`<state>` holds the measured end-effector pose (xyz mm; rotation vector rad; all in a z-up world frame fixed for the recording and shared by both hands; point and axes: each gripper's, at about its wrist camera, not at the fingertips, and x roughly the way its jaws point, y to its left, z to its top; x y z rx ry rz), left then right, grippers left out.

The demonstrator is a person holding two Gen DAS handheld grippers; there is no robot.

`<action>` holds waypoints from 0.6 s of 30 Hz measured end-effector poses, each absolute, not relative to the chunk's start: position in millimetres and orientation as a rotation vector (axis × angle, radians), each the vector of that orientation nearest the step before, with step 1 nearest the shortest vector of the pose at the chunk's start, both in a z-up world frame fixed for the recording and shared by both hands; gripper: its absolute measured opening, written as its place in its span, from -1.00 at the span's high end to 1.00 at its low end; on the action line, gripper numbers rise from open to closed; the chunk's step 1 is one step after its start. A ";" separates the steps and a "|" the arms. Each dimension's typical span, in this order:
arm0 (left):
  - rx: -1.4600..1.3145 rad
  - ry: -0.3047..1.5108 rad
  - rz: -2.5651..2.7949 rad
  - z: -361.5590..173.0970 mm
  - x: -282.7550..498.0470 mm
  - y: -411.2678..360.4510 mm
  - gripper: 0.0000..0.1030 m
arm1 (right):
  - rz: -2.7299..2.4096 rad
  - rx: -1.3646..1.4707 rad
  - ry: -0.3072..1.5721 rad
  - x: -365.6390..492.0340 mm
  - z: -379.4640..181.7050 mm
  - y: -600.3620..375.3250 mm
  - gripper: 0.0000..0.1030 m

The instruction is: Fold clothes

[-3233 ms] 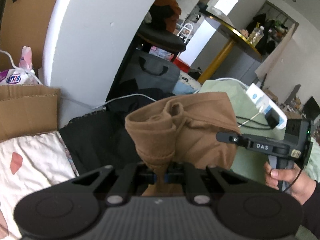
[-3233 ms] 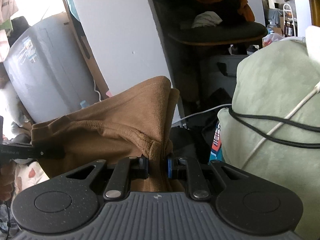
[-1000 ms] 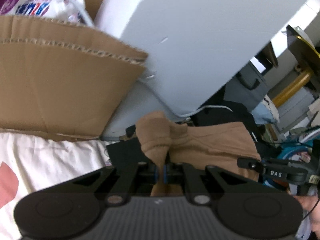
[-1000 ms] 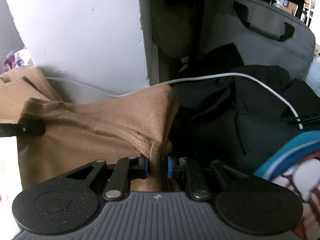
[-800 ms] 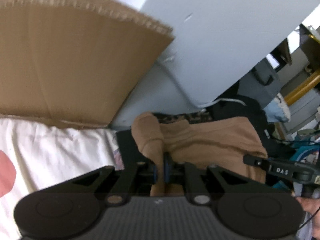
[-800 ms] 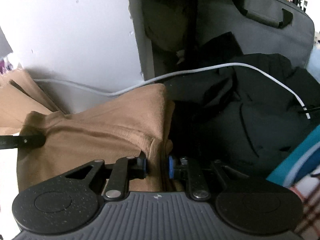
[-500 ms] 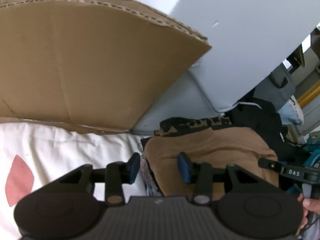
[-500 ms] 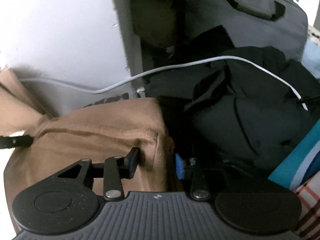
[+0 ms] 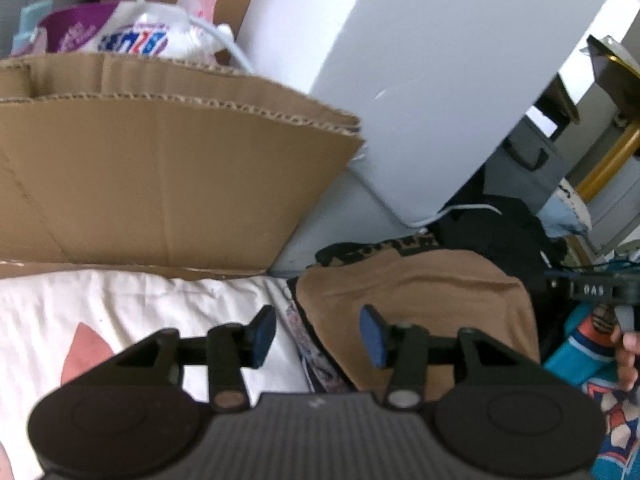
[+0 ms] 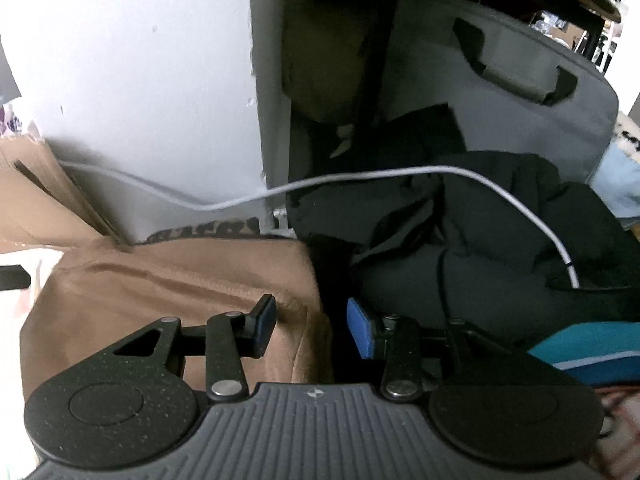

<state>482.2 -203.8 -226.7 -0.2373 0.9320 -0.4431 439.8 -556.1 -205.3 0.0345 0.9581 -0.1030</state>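
Both grippers had just released: the left gripper (image 9: 316, 338) straddled the brown garment (image 9: 420, 300)'s left edge, the right gripper (image 10: 308, 330) its right edge, long axis running between them.

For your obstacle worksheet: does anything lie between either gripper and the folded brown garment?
Nothing visible does. The left gripper and right gripper both stand open just above the brown garment, having just opened and let go of it.
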 end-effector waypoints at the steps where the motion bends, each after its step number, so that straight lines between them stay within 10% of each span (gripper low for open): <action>1: -0.240 0.931 -0.435 -223.4 477.6 -203.1 0.03 | -0.102 0.048 0.948 436.7 -202.2 -556.5 0.11; 5: -0.263 0.905 -0.453 -212.4 459.1 -211.3 0.00 | -0.098 0.095 0.908 424.1 -190.8 -557.2 0.61; 18: -0.185 0.941 -0.457 -227.6 424.0 -239.4 0.00 | -0.113 0.140 0.914 411.2 -235.5 -545.2 0.73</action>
